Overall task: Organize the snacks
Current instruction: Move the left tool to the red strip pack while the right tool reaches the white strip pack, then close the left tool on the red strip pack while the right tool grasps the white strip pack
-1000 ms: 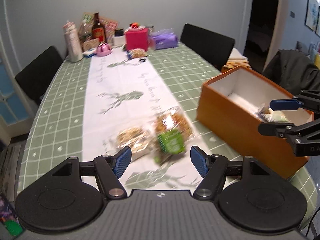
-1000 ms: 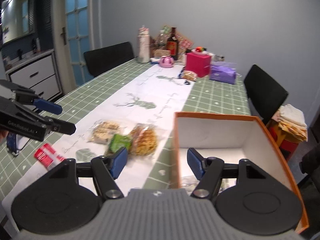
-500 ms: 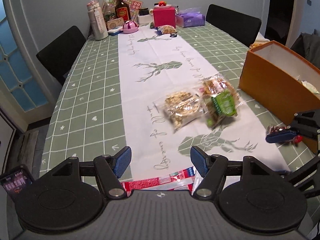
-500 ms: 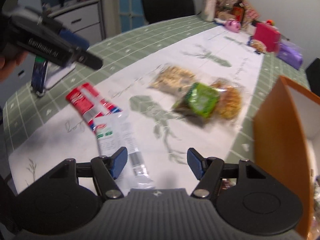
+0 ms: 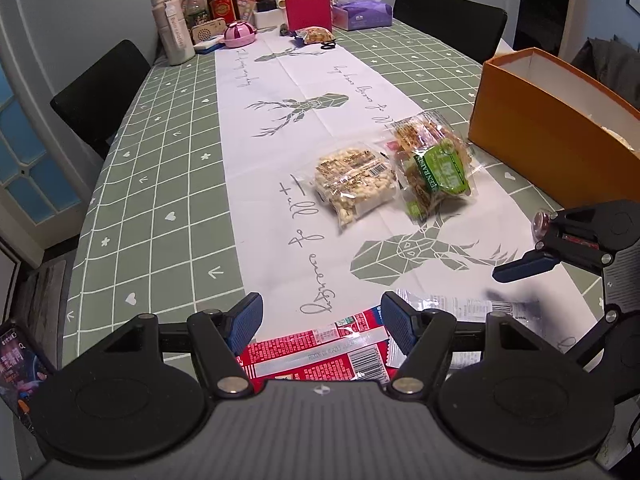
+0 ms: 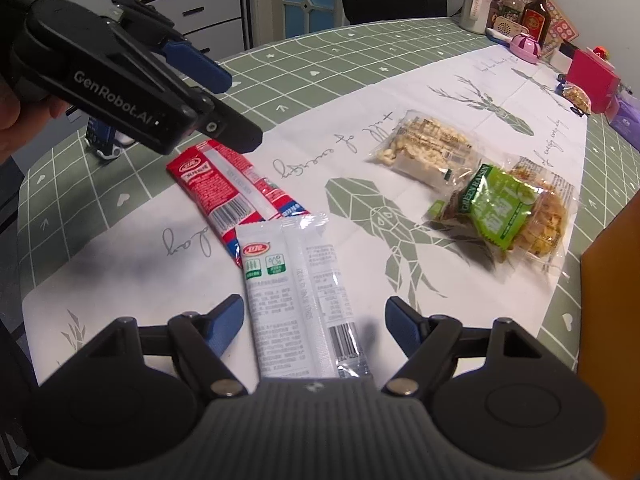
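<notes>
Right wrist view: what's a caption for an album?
Open right tool poised over a white packet, red packet alongside.

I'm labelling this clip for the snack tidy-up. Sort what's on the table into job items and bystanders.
Part of the job:
red packet
white packet
puffed-snack bag
green-label bag
orange box

Just lying about:
brown bottle
pink box
purple tissue pack
pink round container
phone

two sachets [image 6: 256, 196] touching, snack bags [image 6: 480, 184] beyond, box [image 5: 552, 128] right
</notes>
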Motion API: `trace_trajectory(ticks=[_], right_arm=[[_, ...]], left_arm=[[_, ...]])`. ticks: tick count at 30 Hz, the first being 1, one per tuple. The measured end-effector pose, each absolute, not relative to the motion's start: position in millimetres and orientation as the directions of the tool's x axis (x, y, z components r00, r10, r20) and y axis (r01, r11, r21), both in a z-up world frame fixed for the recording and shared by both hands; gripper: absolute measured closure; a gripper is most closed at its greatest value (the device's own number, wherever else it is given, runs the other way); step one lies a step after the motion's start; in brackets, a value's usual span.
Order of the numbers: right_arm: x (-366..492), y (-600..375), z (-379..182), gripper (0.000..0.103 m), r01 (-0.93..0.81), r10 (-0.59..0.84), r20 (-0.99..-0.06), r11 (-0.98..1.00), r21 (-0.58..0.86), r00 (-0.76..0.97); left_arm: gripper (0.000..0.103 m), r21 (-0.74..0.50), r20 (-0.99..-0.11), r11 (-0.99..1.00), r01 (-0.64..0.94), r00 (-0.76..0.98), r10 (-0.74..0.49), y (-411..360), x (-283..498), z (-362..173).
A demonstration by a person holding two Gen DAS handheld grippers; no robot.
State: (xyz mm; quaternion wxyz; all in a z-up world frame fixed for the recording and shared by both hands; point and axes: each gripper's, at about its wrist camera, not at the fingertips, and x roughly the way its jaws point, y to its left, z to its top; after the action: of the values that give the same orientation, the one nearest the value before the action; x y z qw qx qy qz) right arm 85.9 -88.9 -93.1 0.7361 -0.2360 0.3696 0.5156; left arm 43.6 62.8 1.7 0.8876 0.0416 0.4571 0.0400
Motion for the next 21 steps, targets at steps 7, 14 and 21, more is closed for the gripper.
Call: trace_trajectory(ticks=[7, 14, 21], right_arm=[[81, -87, -101, 0.034, -0.941, 0.568, -0.801, 0.337, 0.014, 0.192], [83, -91, -101, 0.048, -0.941, 0.556, -0.811, 0.337, 0.021, 0.18], [93, -114, -101, 0.049, -0.922, 0.532, -0.822, 0.386, 0.022, 0.203]], left_arm=[[0.023, 0.095, -0.809, 0.994, -0.045, 0.578, 0.104, 64, 44, 3], [0.023, 0.097, -0.812, 0.994, -0.047, 0.574, 0.106, 66, 42, 2], [0.023, 0.162, -0.838, 0.984, 0.077, 0.538, 0.096, 60, 40, -10]])
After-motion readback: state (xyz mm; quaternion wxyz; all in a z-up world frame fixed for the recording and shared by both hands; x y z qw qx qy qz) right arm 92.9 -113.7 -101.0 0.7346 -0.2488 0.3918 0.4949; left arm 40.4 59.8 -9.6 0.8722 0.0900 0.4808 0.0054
